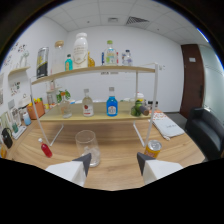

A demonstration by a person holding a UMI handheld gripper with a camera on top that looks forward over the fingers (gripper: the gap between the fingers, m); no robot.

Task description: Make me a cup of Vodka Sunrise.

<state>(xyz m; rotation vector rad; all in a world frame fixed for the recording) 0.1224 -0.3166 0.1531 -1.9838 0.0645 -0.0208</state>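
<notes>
My gripper (114,161) is open over the wooden table (120,150), with nothing between its two dark-tipped fingers (84,161). A clear empty glass (88,147) stands just ahead of the left finger. On the lower shelf (95,116) beyond it stand a clear bottle with reddish liquid (87,104) and a bottle of blue liquid (112,104). The upper shelf (95,70) holds a large white jug (80,50) and several smaller bottles.
An orange drink can (152,148) stands just ahead of the right finger. A small red bottle (46,149) lies left of the glass. White shelf legs (152,100) rise from the table. Fruit (137,108) sits on the lower shelf. A black chair (207,131) is far right.
</notes>
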